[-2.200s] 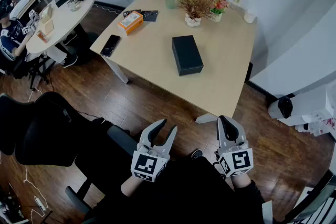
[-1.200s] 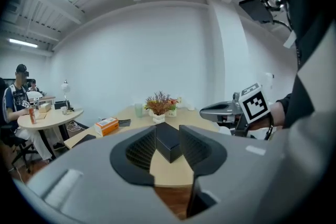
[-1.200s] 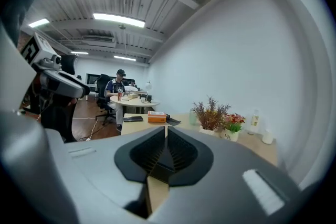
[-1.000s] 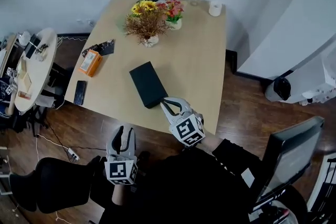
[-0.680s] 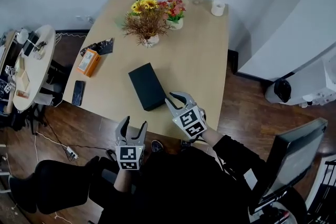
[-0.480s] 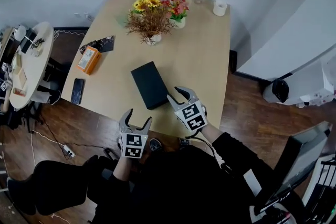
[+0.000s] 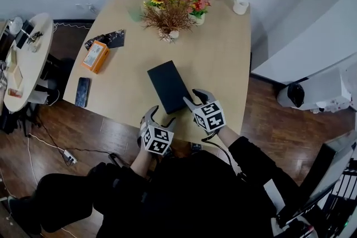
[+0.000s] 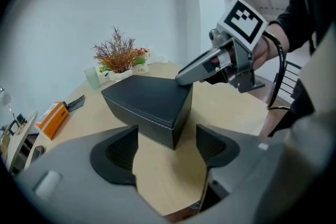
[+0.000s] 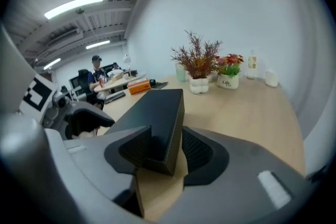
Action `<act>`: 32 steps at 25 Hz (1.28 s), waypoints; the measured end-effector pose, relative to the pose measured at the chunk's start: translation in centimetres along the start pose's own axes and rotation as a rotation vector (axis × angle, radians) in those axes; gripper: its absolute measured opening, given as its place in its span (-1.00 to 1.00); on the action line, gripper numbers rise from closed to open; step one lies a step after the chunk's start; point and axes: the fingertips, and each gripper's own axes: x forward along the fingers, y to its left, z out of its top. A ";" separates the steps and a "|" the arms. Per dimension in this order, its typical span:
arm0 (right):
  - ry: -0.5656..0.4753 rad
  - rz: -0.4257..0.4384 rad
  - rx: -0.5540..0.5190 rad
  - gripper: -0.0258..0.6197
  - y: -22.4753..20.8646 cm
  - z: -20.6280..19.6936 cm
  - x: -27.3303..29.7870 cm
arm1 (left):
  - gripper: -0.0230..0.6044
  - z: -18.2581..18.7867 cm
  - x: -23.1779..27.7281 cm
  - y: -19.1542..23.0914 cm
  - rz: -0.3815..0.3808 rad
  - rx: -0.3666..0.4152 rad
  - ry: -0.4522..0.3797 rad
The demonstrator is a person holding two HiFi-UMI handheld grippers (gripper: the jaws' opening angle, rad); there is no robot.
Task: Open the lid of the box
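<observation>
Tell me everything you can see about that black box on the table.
The black box is a flat case, leather-like with pale stitching below its closed lid. It lies angled on the wooden table near the front edge. Its near corner sits between the jaws of the right claw, which are opening; the left claw stands open just short of it.

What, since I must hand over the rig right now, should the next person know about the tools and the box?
Left tool: open, empty, just short of the box.
Right tool: jaws opening, a near corner of the box between them, no grip yet.
Box: flat on the table, near its front edge; lid shut.
Done: both tools are at the box.
Left: grip the lid and lift it, probably steadying the box with the other tool.
</observation>
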 end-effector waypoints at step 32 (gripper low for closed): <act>-0.161 0.291 0.505 -0.41 -3.1 2.5 -3.0 | 0.13 12.7 -3.5 0.6 -0.023 0.069 -0.386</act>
